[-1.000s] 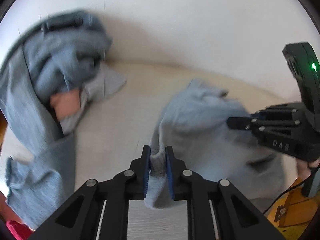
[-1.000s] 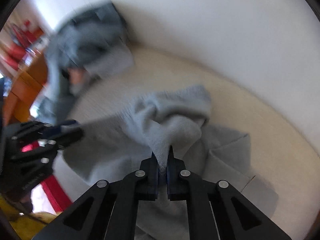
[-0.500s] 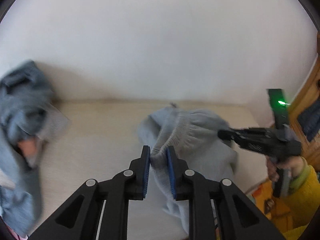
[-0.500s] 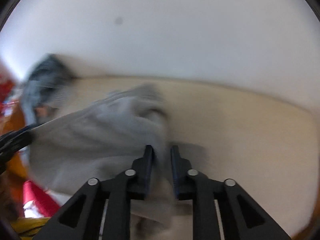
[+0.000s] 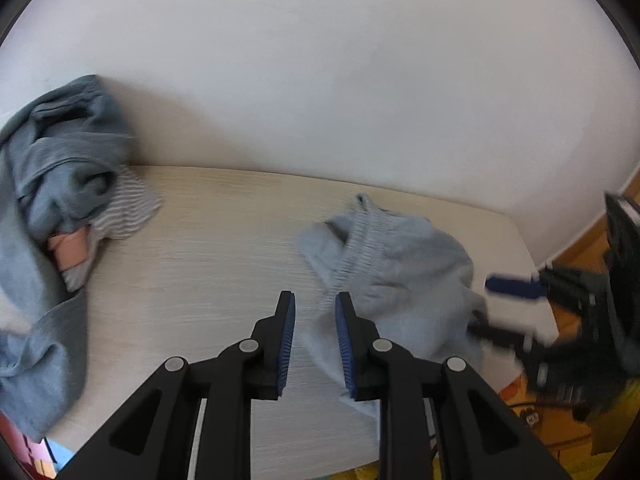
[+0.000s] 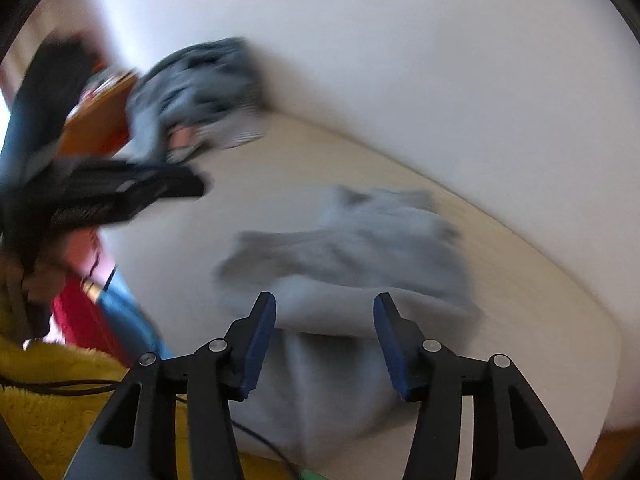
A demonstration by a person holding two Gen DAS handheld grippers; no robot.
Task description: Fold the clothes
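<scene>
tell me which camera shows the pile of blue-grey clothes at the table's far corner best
The left wrist view: the pile of blue-grey clothes is sharp there, showing folds, a striped piece and something pink tucked in. The right wrist view shows the same pile smeared by motion blur, further off and partly behind the left gripper.

left wrist: my camera looks steeply down along the fingers, close over the pale wood-grain tabletop (image 5: 224, 280), facing the white wall | right wrist: same steep, near, blurred look from the right | shared: crumpled light grey knit garment (image 5: 400, 264) (image 6: 360, 248), heap of blue-grey clothes (image 5: 60, 160) (image 6: 192, 88)
</scene>
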